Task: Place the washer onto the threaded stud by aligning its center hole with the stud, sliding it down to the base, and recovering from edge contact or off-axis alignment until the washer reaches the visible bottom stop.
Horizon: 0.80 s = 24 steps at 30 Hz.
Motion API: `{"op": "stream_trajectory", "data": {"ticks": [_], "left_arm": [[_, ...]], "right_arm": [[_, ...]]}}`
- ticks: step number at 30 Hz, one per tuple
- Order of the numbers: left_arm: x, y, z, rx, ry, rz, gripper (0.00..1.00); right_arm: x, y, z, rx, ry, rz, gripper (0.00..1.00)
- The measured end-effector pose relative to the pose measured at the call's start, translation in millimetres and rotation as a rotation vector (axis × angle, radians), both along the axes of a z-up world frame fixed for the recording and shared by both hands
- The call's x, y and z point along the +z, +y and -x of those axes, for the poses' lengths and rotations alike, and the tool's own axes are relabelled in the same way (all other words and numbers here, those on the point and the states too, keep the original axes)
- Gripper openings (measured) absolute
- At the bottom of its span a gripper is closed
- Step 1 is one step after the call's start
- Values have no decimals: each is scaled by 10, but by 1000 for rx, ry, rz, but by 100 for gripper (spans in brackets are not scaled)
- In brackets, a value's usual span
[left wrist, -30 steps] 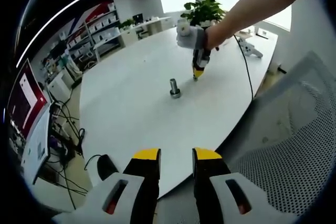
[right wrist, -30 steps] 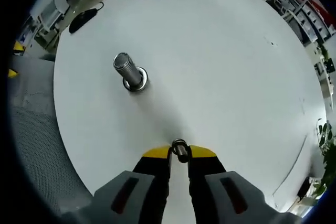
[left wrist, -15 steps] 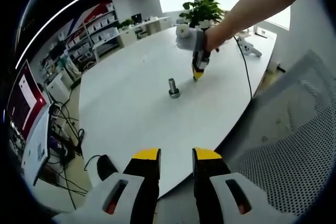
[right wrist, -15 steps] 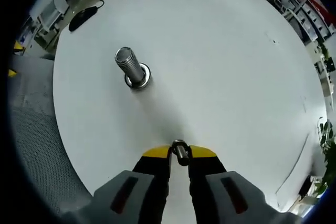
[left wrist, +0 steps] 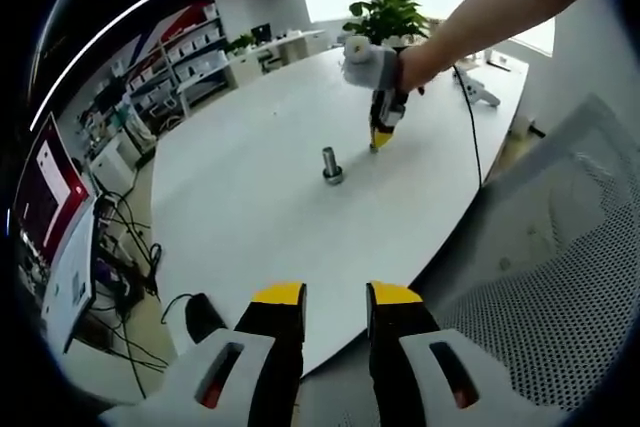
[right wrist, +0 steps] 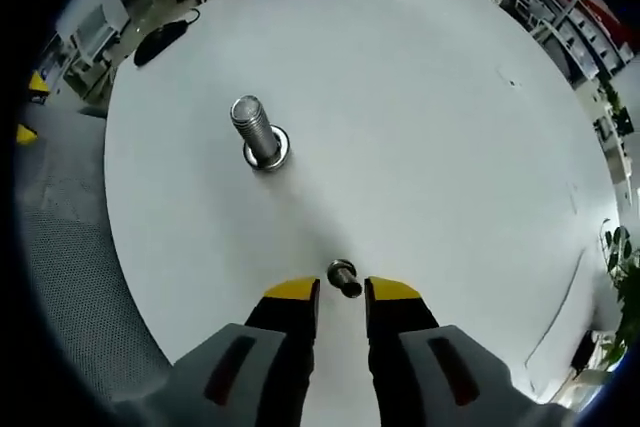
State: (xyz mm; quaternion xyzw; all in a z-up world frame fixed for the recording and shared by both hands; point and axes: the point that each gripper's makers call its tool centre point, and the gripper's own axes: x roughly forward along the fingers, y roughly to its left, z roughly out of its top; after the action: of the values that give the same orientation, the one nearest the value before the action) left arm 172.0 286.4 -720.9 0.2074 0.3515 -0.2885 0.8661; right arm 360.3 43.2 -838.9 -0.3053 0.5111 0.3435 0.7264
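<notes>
**A:** Two grippers logged, left one first. State?

**B:** Left gripper [left wrist: 337,296]: yellow-tipped jaws stand apart, nothing between them. It hangs off the near edge of the white table [left wrist: 250,207], well away from the work. Out in the middle of the table the threaded stud [left wrist: 331,164] stands upright on its base. Just right of it the right gripper [left wrist: 377,140], in a gloved hand [left wrist: 365,65], points tip-down at the tabletop.

**A:** And from the right gripper view?

**B:** Left to right: a dark mouse [right wrist: 160,37] lies at the far left edge. The stud is left of centre, threads bare from top to base flange, nothing on it. The washer [right wrist: 343,276] sits near, just ahead of the right gripper's tips and centred on the gap. Those jaws are parted; neither pad seems to touch it, though it is too small to be sure.

**A:** Washer on the table, then?

**B:** Looks so. It appears to rest on the surface, well apart from the stud.

**A:** Progress?

**B:** By my reading, nothing is placed yet. Everything remains: grip the washer, carry it left and farther out to the stud, line up hole and axis, and slide it down to the flange.
</notes>
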Motion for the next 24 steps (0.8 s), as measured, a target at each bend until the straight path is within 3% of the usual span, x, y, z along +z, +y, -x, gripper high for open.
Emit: {"op": "stream_trajectory", "data": {"ticks": [9,13,15,24], "left_arm": [[31,-7,-15,-2,-16,8,22],[60,-36,-12,-6,-20,31,22],[64,-38,-13,-5,-22,34,23],[119,-66,-20,3,-25,82,24]], "right_arm": [[277,-2,147,-47,-63,-71,23],[460,-86,196,-24,-163,-63,25],[512,-139,287,-20,-179,-57,25],[914,-239,511,-207,-289,-222,25]]}}
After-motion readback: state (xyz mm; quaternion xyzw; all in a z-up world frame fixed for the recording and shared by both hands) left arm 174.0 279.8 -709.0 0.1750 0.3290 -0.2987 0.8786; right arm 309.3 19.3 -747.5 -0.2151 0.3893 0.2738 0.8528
